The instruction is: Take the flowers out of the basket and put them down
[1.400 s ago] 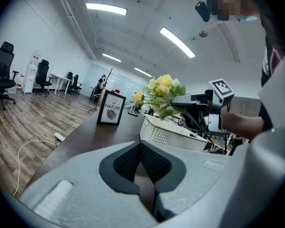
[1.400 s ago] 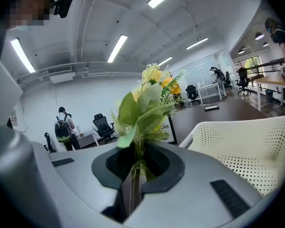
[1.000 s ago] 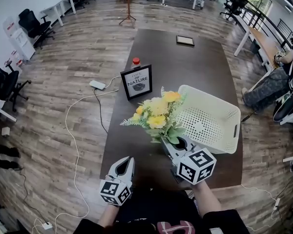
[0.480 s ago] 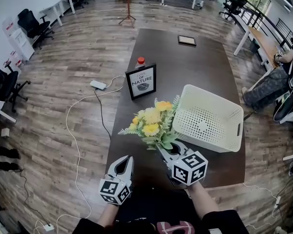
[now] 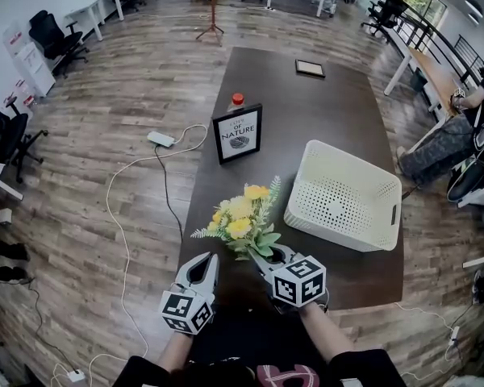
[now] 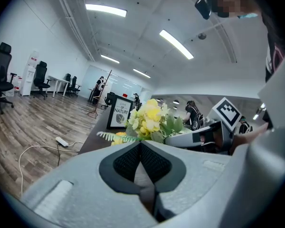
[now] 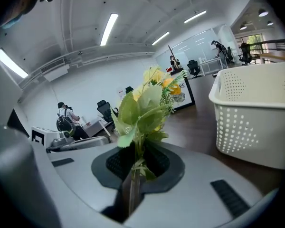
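Observation:
A bunch of yellow flowers [image 5: 242,218] with green leaves is held by its stem in my right gripper [image 5: 266,258], which is shut on it near the table's front edge. In the right gripper view the flowers [image 7: 149,101] rise straight out from between the jaws. The white perforated basket [image 5: 345,195] stands on the dark table to the right, apart from the flowers; nothing shows inside it. My left gripper [image 5: 203,266] sits left of the right one, jaws shut with nothing in them. The flowers [image 6: 149,120] show in the left gripper view too.
A framed sign [image 5: 239,133] stands behind the flowers, with a red-capped bottle [image 5: 237,101] behind it and a small flat dark device [image 5: 310,68] at the table's far end. Cables and a power strip [image 5: 161,139] lie on the floor at left. A seated person [image 5: 460,127] is at right.
My right gripper has carried the flowers down and left, away from the basket and toward the table's front edge. The left gripper has barely moved.

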A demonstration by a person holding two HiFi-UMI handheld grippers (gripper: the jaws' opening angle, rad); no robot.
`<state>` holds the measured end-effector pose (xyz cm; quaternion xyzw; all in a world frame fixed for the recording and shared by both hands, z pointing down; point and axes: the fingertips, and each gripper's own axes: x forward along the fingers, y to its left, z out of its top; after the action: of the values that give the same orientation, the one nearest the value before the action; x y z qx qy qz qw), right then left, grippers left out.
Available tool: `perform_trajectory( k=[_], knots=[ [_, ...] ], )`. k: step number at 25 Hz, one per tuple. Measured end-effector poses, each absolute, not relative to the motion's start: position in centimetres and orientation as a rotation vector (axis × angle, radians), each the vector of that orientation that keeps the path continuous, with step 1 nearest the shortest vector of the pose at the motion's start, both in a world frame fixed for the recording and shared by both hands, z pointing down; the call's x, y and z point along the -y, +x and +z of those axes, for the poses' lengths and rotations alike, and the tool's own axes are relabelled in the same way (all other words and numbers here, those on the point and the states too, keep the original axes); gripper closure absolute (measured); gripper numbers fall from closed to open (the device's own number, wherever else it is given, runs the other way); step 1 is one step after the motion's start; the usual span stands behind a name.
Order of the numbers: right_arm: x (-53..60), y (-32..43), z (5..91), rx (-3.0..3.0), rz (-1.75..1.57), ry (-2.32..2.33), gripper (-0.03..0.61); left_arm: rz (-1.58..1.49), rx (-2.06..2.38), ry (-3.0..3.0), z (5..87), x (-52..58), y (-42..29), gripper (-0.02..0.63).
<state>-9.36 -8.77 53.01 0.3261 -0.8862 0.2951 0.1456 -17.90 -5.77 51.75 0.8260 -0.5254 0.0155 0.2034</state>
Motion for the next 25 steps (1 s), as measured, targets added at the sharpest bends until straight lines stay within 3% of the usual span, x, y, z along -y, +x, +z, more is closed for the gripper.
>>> perform_trajectory(
  k=[25],
  knots=[
    [7.1,-9.6,61.2,2.345,1.082,0.885,0.526,0.058,1.441,2.332,51.6,7.0,-19.2,0.604]
  ],
)
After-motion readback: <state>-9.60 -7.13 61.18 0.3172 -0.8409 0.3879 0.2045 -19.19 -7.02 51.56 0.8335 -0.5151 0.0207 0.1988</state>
